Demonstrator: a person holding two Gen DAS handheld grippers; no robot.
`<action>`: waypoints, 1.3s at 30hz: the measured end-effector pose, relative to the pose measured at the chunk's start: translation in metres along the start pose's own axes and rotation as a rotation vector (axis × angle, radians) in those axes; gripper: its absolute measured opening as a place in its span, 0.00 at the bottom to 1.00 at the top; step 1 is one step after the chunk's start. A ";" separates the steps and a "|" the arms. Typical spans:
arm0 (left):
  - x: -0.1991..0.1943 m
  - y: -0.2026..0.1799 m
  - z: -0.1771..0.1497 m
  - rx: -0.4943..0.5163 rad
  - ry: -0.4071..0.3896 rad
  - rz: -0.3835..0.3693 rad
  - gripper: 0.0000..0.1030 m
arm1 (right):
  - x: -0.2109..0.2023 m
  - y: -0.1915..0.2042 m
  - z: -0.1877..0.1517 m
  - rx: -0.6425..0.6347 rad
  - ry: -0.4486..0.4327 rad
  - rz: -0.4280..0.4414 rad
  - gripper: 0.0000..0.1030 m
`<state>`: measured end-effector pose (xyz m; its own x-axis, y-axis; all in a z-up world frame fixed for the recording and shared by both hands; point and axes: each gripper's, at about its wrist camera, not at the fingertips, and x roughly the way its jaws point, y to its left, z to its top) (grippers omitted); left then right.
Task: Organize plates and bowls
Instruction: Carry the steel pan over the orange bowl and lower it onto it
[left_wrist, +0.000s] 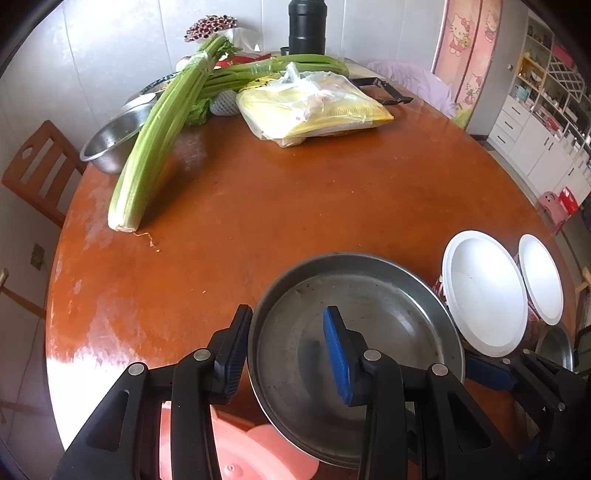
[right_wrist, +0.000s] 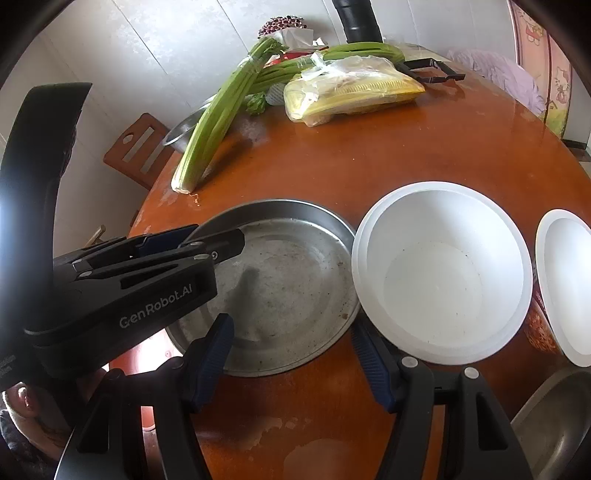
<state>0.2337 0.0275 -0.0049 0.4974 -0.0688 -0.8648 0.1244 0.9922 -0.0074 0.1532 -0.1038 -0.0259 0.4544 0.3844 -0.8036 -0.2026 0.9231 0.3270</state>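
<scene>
A round steel plate (left_wrist: 369, 295) lies at the near side of the brown table (left_wrist: 295, 192). Its near part hangs past the table edge. My left gripper (left_wrist: 287, 314) is shut on the plate's left rim, with one finger outside the rim and the blue pad (left_wrist: 338, 354) inside. The right wrist view shows the same grip (right_wrist: 218, 236) from the side. My right gripper (right_wrist: 293, 362) hangs open over the plate's (right_wrist: 288, 288) near rim, holding nothing. Right of the plate stand stacked white bowls (right_wrist: 439, 273) and another white bowl (right_wrist: 565, 280).
Celery (left_wrist: 159, 136), a yellow bag in plastic (left_wrist: 314, 107), a steel basin (left_wrist: 110, 144) and a black flask (left_wrist: 306, 26) crowd the far side. A steel bowl (right_wrist: 554, 417) sits at the near right. A pink stool (left_wrist: 236, 454) stands below, a wooden chair (left_wrist: 37, 170) at the left.
</scene>
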 end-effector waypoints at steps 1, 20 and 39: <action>-0.002 0.000 -0.001 0.000 -0.002 0.003 0.39 | -0.001 0.000 0.000 -0.002 -0.001 0.002 0.64; -0.074 0.031 -0.039 -0.081 -0.112 0.038 0.39 | -0.047 0.049 -0.016 -0.150 -0.128 0.030 0.64; -0.101 0.100 -0.121 -0.253 -0.143 0.107 0.39 | -0.014 0.133 -0.057 -0.401 -0.009 0.082 0.64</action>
<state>0.0921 0.1464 0.0212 0.6144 0.0415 -0.7879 -0.1440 0.9878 -0.0602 0.0703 0.0123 0.0004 0.4295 0.4584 -0.7781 -0.5602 0.8110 0.1685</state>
